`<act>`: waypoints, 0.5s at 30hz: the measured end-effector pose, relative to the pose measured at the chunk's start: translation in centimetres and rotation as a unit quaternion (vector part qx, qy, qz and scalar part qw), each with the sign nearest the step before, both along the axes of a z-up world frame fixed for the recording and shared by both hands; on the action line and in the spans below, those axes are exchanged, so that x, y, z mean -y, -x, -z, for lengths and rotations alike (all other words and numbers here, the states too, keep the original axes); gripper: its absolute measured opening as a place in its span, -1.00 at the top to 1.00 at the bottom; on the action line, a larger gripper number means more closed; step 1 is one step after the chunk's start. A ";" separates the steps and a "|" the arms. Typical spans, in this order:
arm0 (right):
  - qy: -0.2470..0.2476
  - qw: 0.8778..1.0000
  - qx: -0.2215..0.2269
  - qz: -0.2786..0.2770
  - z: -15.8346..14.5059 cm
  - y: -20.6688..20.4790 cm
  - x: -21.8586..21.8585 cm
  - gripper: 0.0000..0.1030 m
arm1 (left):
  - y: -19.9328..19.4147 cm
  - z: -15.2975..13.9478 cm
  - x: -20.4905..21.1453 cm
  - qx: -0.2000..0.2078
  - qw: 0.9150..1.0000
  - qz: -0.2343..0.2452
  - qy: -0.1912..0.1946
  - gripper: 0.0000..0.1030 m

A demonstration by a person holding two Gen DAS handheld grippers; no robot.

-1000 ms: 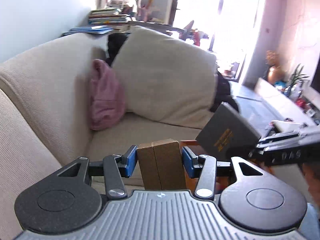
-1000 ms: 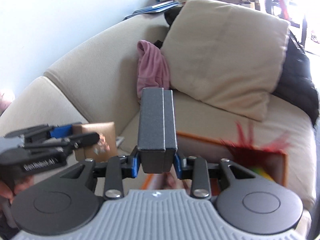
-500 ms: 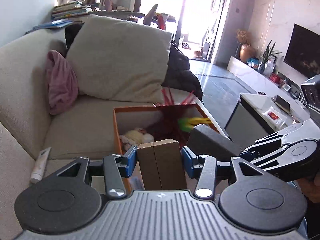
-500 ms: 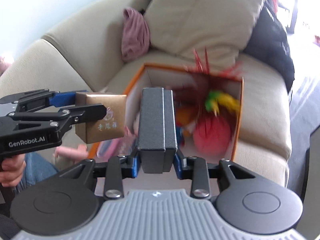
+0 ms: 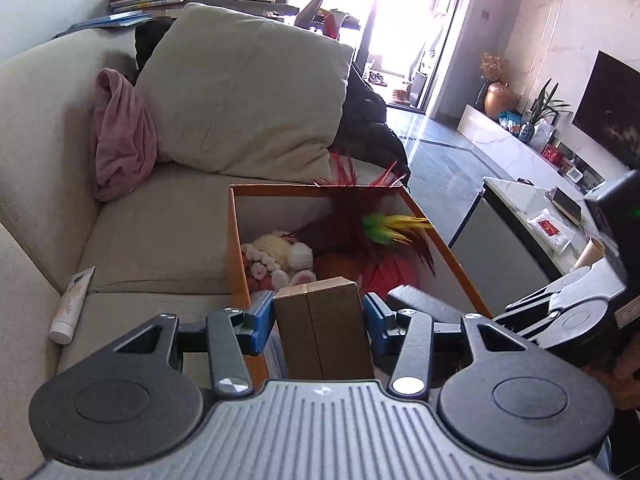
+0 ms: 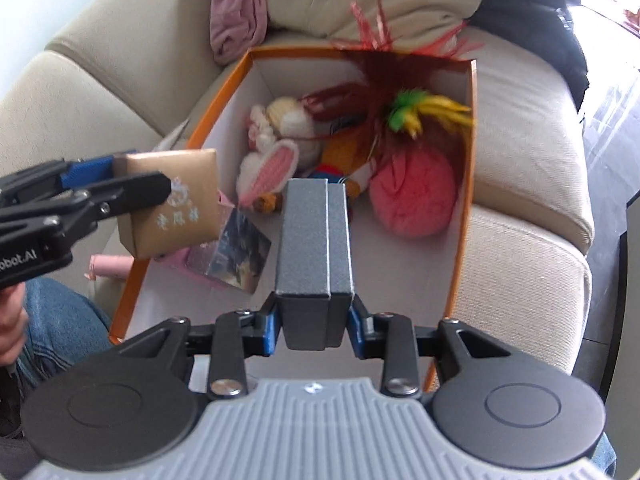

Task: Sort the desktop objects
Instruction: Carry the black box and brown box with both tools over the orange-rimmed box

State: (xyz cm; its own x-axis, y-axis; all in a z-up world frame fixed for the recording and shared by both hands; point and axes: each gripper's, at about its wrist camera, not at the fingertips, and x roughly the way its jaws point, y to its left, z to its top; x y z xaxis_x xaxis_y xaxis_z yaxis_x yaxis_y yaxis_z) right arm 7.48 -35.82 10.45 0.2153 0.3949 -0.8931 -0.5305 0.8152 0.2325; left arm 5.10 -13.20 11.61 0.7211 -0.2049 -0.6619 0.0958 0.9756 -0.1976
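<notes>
Right now, both boxes hang over the open bin:
Right gripper (image 6: 314, 330): clamped on the near end of a dark grey box (image 6: 316, 248), blue pads pressing both long sides.
Grey box axis: it runs straight out along the fingers, far end tipped down into the orange bin (image 6: 472, 160).
Grey box versus bin: already above the bare floor of the bin, near its front middle; below and ahead is white card with a small photo-printed box (image 6: 236, 256) just to the left.
Left gripper (image 5: 318, 314): closed on a brown kraft box (image 5: 326, 328), held by its two broad faces.
Brown box versus bin: seen from the right wrist camera it sits over the bin's left rim, part inside and part out, so it looks less far in than the grey one.
Nearer hand: my judgement is the right, since its load points into free floor, while the left would need to come further inward.
Bin contents beyond: a knitted rabbit (image 6: 280, 136), a pink ball (image 6: 412, 196) and a feather toy (image 6: 416, 112) crowd the far half, so a drop should stay in the near half.
Setting: the bin rests on a beige sofa (image 5: 160, 232), cushion (image 5: 244, 92) behind.
</notes>
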 end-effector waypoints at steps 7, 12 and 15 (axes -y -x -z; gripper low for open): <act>0.024 0.998 -0.047 -0.026 2.0 -1.1 -2.4 0.30 | 0.0 0.0 -0.4 -0.002 1.000 -0.002 0.008 -0.07; -0.003 0.998 -0.061 -0.001 2.6 -2.5 -3.3 0.31 | 0.1 0.0 -0.6 -0.002 1.000 -0.004 0.012 -0.07; -0.013 0.998 -0.047 0.025 2.3 -2.9 -3.8 0.31 | 0.1 0.0 -0.8 0.000 1.000 -0.006 0.016 -0.08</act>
